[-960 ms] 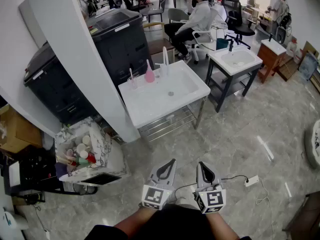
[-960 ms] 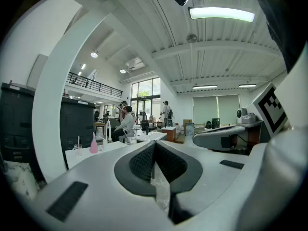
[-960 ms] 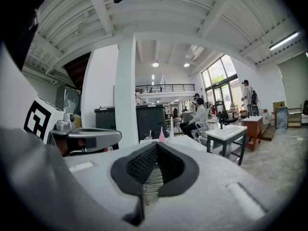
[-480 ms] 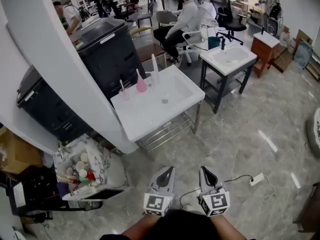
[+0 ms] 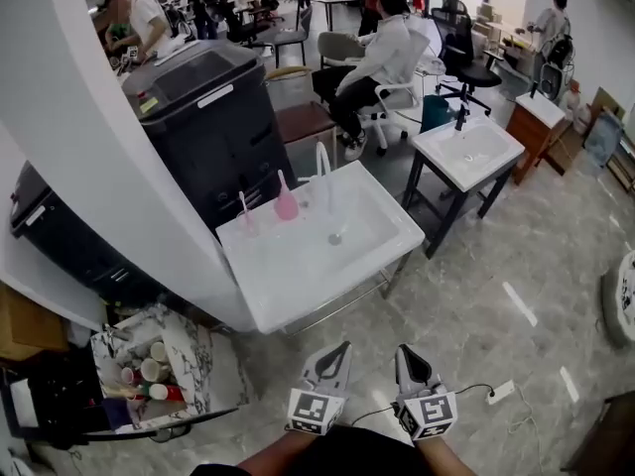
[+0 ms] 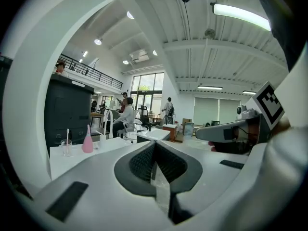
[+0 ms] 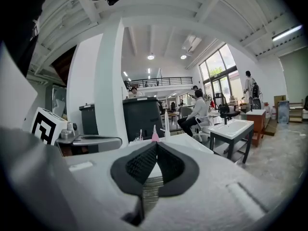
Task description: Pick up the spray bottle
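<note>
The spray bottle [image 5: 286,204] is pink with a thin nozzle and stands at the back left of a white sink top [image 5: 288,276], beside the tap [image 5: 322,172]. It also shows small and far off in the left gripper view [image 6: 87,142] and the right gripper view [image 7: 155,135]. My left gripper [image 5: 341,348] and right gripper [image 5: 402,351] hang side by side low in the head view, over the floor and short of the sink's front edge. Both are shut with nothing between their pads. Seen along their own jaws, the left gripper [image 6: 153,144] and right gripper [image 7: 156,145] point toward the sink.
A glass with a toothbrush [image 5: 244,218] stands left of the bottle. A white pillar [image 5: 109,167] and a black cabinet [image 5: 203,107] rise behind the sink. A marbled cart with cups [image 5: 149,365] sits at the left. A second sink [image 5: 466,152], seated people and a floor power strip [image 5: 499,392] are to the right.
The sink has grown larger and drawn closer in the head view as I moved toward it. Both grippers stay shut, side by side at the bottom of the view.
</note>
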The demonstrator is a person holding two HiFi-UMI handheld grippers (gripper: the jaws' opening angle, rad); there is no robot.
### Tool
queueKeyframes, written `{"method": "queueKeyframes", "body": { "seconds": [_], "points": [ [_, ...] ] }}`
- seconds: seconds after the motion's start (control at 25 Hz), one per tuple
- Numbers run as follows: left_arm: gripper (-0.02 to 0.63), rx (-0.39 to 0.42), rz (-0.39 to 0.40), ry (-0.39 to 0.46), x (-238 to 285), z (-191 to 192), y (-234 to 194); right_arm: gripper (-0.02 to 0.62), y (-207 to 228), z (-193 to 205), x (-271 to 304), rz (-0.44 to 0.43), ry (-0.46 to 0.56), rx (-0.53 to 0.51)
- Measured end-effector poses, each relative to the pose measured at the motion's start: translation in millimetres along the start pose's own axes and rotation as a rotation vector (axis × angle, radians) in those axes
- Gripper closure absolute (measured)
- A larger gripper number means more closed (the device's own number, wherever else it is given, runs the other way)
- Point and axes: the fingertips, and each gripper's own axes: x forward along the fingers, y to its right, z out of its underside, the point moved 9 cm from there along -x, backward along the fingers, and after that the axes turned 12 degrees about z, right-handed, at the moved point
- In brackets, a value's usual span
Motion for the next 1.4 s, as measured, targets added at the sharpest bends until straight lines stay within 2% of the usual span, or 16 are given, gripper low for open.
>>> {"method": "queueKeyframes", "body": {
  "seconds": [0.16, 0.32, 0.56, 0.84, 1.16, 1.4],
  "points": [
    [0.589, -0.002, -0.010, -0.003, 19, -19, -69, 0.597, -15, -24, 76, -0.003, -0.025, -0.010],
    [0.589, -0.029, -0.020, 0.010, 29, -22, -145, 0.597, -35, -37, 147, 0.003, -0.065, -0.036],
    [0.589, -0.017, -0.020, 0.021, 51, -17, -235, 0.597, -45, -49, 217, 0.058, -0.068, -0.002],
    [0.589, -0.060, -0.088, 0.019, 77, -16, -290, 0.597, -37, -50, 258, 0.073, -0.089, -0.014],
    [0.589, -0.133, -0.214, -0.005, 114, -13, -357, 0.597, -25, -63, 342, -0.012, -0.069, -0.023],
    [0.589, -0.164, -0.299, -0.032, 156, -13, -404, 0.597, 8, -83, 417, -0.057, -0.067, -0.027]
  ]
}}
